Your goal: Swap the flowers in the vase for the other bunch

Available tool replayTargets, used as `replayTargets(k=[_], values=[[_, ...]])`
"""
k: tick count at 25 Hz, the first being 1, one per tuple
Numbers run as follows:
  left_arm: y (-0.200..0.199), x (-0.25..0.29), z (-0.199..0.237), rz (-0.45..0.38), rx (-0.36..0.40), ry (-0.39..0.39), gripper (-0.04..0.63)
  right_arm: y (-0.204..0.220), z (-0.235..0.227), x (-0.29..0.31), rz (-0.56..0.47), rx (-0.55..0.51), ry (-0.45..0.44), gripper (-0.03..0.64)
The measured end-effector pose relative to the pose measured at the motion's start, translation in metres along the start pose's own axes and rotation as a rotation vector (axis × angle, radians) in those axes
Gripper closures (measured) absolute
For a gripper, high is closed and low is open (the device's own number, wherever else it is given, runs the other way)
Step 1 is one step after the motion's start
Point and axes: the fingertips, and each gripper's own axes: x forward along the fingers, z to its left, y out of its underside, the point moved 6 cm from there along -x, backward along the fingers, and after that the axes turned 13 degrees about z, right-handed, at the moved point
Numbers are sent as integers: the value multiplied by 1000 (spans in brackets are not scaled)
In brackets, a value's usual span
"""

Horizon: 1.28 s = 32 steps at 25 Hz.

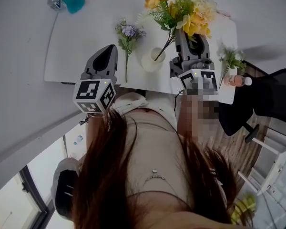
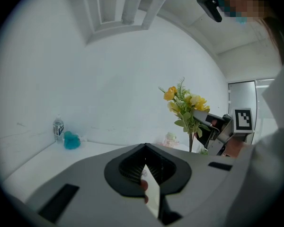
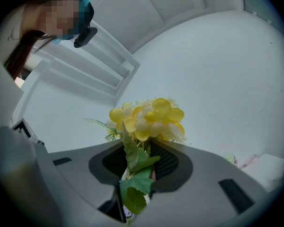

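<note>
Right gripper [image 3: 135,167] clamps the yellow bunch's [image 1: 188,14] leafy stems. One stem slants toward eight o'clock, reaching the white vase's [image 1: 150,63] mouth. At the vase's ten o'clock the purple bunch [image 1: 128,32] lies on the table [image 1: 81,37]. Left gripper [image 1: 107,54] is closed and empty.

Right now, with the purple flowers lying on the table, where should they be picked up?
Probably by the bare thin stem below the blossoms of the purple flowers, coming from above with the left tool astride it: they lie flat, stem pointing at the near edge of the table.
</note>
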Motion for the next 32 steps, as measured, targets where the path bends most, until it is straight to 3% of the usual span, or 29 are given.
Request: replayTargets(k=[20,32], values=[[7,7,3,18,8,28,592,53,33,1,114,-192,-13,476],[12,10,-2,28,-2,50,592,90,48,-8,265,-301,-34,453]])
